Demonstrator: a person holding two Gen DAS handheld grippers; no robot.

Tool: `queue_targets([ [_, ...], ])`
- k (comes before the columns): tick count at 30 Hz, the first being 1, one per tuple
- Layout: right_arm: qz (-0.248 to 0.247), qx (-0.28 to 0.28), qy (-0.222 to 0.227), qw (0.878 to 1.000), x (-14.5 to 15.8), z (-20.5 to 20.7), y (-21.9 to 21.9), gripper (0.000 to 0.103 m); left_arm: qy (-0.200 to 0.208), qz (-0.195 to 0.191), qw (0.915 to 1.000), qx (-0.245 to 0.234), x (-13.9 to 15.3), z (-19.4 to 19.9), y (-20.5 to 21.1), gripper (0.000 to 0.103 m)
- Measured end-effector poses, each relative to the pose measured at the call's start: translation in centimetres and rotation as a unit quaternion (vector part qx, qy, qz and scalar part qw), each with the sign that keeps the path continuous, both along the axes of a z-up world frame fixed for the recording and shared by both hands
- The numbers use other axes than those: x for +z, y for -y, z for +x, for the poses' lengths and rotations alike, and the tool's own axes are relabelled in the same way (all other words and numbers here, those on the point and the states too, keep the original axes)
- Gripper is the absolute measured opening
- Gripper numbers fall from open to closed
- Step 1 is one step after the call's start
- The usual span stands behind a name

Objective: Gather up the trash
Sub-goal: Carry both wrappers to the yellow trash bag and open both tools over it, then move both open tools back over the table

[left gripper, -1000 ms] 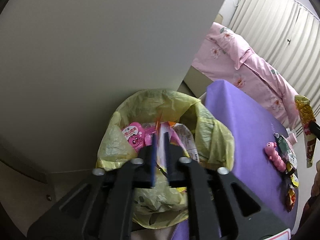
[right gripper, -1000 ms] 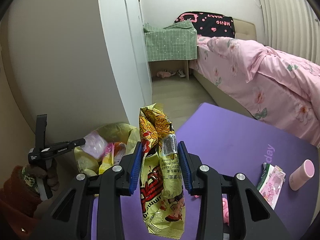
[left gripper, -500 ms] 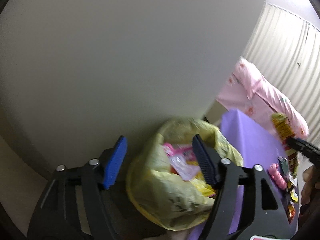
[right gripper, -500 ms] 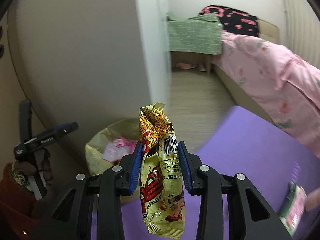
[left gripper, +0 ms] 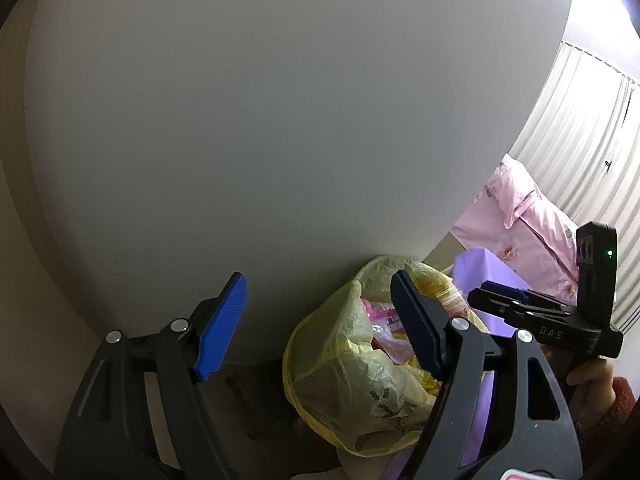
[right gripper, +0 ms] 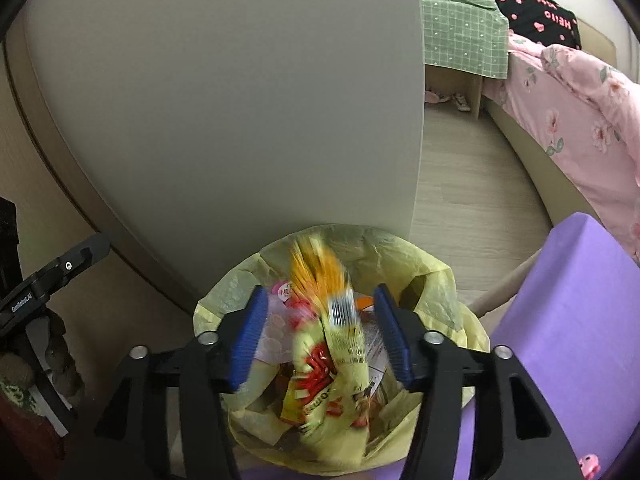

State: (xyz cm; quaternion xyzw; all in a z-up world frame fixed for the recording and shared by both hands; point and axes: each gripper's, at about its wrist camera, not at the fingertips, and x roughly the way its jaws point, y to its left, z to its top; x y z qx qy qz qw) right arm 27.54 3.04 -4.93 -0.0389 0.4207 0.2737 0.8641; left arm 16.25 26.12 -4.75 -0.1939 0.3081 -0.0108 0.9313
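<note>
While my right gripper [right gripper: 320, 334] hangs over the yellow trash bag [right gripper: 436, 280], its jaws have just been opening, and the blurred snack packet [right gripper: 332, 344] sits loose between the blue pads, clear of both, above the wrappers already in the bag. I have my left gripper [left gripper: 320, 320] off to the side by the white wall [left gripper: 280, 120], jaws spread wide with nothing between them. Beside the bag lies the purple mat [right gripper: 568, 320].
</note>
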Motion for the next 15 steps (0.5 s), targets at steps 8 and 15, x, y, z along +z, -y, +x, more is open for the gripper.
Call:
queue_targets([
  [8,0.009,-0.040,0.022,0.999,1.5,-1.7,4.3,0.058,-0.016,-0.003,0.9990,-0.043,-0.8,0.9,3.0,0.071],
  [15,-0.005,-0.106,0.063,0.992,3.2,-7.5,12.0,0.058,-0.024,0.002,0.9939,-0.108,-1.0,1.1,8.3,0.071],
])
